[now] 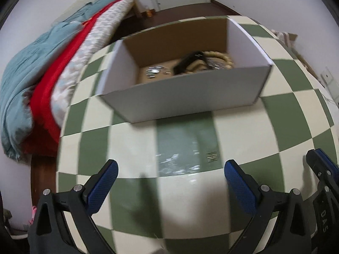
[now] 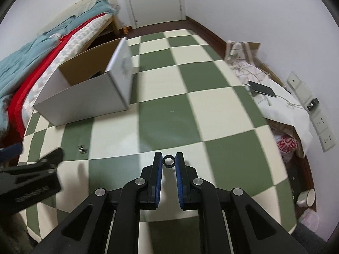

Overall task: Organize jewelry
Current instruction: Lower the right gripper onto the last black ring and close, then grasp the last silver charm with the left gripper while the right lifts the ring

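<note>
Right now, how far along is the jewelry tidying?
Partly done. The cardboard box already holds bead bracelets and small silver pieces. The right gripper is shut on a dark ring. Still left: a small silver cluster lies on the checkered table, ahead of the open left gripper.

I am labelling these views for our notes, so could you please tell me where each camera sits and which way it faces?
Left wrist: on the left gripper, looking down and forward over the checked table at the open box; its jaws stand wide apart, and the right gripper shows at the right edge.
Right wrist: on the right gripper, looking down across the table towards a door; its jaws hold a small black ring.
Shared: box, table, bed, small silver pieces.
</note>
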`<state>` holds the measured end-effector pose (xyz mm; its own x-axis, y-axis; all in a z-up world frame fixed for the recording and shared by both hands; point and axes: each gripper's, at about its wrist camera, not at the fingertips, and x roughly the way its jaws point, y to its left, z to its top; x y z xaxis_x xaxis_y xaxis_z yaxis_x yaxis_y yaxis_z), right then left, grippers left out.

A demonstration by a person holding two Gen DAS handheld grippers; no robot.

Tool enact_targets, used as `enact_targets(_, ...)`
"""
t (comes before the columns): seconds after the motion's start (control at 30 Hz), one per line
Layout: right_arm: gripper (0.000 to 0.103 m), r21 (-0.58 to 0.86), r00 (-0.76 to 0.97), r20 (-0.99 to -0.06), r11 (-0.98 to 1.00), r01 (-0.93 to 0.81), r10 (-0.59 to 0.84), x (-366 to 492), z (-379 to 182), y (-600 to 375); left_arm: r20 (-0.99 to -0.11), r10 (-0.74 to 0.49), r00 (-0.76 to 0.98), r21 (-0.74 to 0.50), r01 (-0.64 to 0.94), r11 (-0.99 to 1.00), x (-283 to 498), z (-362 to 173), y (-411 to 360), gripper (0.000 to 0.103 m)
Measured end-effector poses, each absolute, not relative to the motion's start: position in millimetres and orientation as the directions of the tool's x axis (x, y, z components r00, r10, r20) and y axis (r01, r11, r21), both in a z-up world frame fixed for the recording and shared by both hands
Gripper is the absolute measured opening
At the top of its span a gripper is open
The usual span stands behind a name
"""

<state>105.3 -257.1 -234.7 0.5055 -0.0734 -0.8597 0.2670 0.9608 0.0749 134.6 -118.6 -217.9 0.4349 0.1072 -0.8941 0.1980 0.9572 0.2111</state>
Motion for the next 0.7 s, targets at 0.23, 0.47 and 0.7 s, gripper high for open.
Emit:
enact_targets(0.23, 0.013, 0.08, 0.501, -0.861, 0.95, 0.302, -0.086, 103.8, -237.1, -276.0, -0.906, 0.062, 0.42, 0.177, 0.241, 0.954, 136.5, -225.3, -136.5, 0.074)
enact_targets(0.47, 0.013, 0.093, 0.51, -0.856, 0.946, 0.31, -0.083, 106.3, -236.1, -278.0, -0.913, -0.009, 0.408, 0.103, 0.252, 0.962, 141.0, -224.6, -133.6, 0.01)
enact_targets(0.7, 0.013, 0.097, 0.519, -0.851, 0.945, 0.311, -0.083, 103.5, -230.8, -277.3, -0.9, -0.028, 0.435, 0.089, 0.247, 0.965, 138.9, -216.1, -130.1, 0.006)
